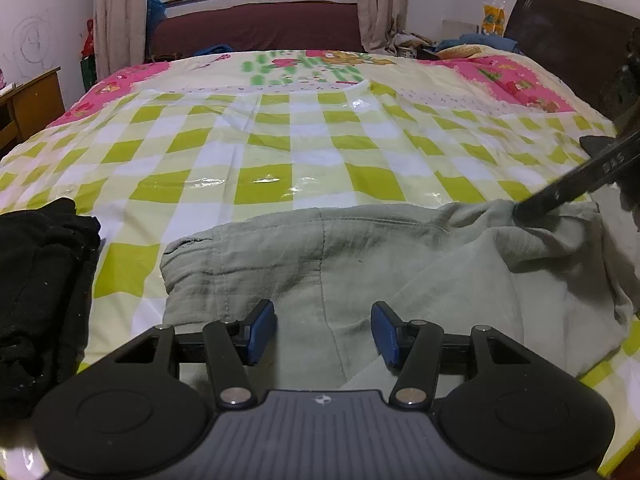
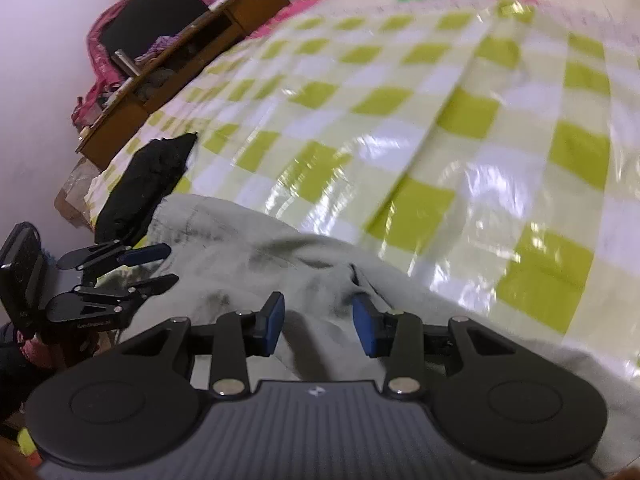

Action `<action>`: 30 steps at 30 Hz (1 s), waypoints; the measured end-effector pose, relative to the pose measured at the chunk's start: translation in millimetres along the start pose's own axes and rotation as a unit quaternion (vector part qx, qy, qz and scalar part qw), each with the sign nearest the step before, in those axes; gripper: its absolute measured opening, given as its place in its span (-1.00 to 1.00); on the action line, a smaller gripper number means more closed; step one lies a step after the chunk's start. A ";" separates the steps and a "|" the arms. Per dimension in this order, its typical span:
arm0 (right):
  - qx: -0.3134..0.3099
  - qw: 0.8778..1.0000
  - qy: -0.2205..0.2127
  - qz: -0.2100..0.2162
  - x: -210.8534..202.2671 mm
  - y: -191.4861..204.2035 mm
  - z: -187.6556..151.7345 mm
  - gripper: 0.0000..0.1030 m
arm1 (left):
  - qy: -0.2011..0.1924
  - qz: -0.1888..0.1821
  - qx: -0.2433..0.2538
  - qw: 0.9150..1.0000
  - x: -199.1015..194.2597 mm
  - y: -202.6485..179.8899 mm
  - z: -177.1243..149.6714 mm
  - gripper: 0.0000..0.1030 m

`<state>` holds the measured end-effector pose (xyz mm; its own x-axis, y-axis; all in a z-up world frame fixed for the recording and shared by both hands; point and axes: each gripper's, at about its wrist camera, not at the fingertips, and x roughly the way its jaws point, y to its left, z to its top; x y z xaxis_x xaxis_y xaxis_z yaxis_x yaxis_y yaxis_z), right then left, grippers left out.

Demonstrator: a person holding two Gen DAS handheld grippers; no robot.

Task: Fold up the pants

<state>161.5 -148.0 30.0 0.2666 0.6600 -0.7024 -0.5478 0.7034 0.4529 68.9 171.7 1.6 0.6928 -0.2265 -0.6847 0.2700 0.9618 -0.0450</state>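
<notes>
Now one grey-green pants, one black garment, two grippers, jaws apart.

- We see the pants as soft, matt grey-green woven cloth with stitched seams.
- The checked sheet looks like glossy, smooth plastic that catches glare.
- The black garment is matt, slightly fuzzy cloth.
- Our left gripper has matt black plastic arms, blue pads and shiny metal rivets.
- The side cabinet is brown wood.
</notes>
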 end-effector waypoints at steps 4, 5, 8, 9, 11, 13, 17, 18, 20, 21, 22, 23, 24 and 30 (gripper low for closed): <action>-0.040 0.999 -0.004 -0.029 -0.2 5.6 3.0 -0.22 | 0.000 -0.001 -0.003 1.000 2.4 1.3 0.3 0.32; -0.046 0.998 0.004 -0.037 5.7 5.1 3.6 -0.22 | 0.000 0.000 -0.003 1.000 3.2 1.0 0.3 0.32; -0.059 0.997 0.029 -0.038 28.0 1.6 3.1 -0.22 | -0.001 0.001 -0.004 1.000 3.6 -0.6 0.3 0.32; -0.063 0.997 0.035 -0.040 34.8 1.7 2.5 -0.30 | -0.001 0.001 -0.003 1.000 3.5 -0.5 0.4 0.32; -0.066 0.996 0.038 -0.039 39.2 4.0 0.8 -0.83 | 0.000 0.001 -0.002 1.000 3.3 -0.8 0.8 0.32; -0.060 0.997 0.023 -0.044 32.0 8.0 3.1 -0.89 | 0.000 0.000 0.001 1.000 3.0 0.2 1.6 0.32; -0.013 0.998 -0.051 -0.040 -0.6 -2.7 30.3 -0.90 | -0.008 0.002 0.010 1.000 6.8 3.3 8.9 0.32; -0.005 0.997 -0.062 -0.042 -4.0 -6.9 38.0 -0.90 | -0.014 0.004 0.012 1.000 7.5 3.4 11.2 0.32; -0.009 0.995 -0.075 -0.072 1.4 -12.2 50.3 -0.90 | -0.029 0.016 0.019 0.999 11.6 3.4 17.7 0.33; -0.007 0.993 -0.075 -0.085 9.2 -17.5 55.8 -0.90 | -0.037 0.022 0.024 0.999 15.0 3.7 21.0 0.33; -0.004 0.993 -0.069 -0.097 18.8 -22.9 59.3 -0.90 | -0.040 0.028 0.026 0.998 21.0 5.4 24.3 0.33; 0.002 0.992 -0.057 -0.111 30.4 -28.8 61.3 -0.88 | -0.039 0.032 0.023 0.998 27.3 8.0 26.7 0.33; 0.005 0.992 -0.041 -0.121 42.4 -34.2 61.2 -0.86 | -0.035 0.035 0.018 0.999 35.3 12.3 28.3 0.34; -0.063 0.981 -0.035 -0.179 55.8 -16.3 45.8 -0.63 | -0.021 0.094 0.063 0.993 47.0 22.3 24.7 0.49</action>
<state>221.7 -110.5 8.5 0.5121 0.3958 -0.7623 -0.5014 0.8583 0.1089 123.9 178.7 -13.6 0.7650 -0.0528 -0.6418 0.2124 0.9616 0.1740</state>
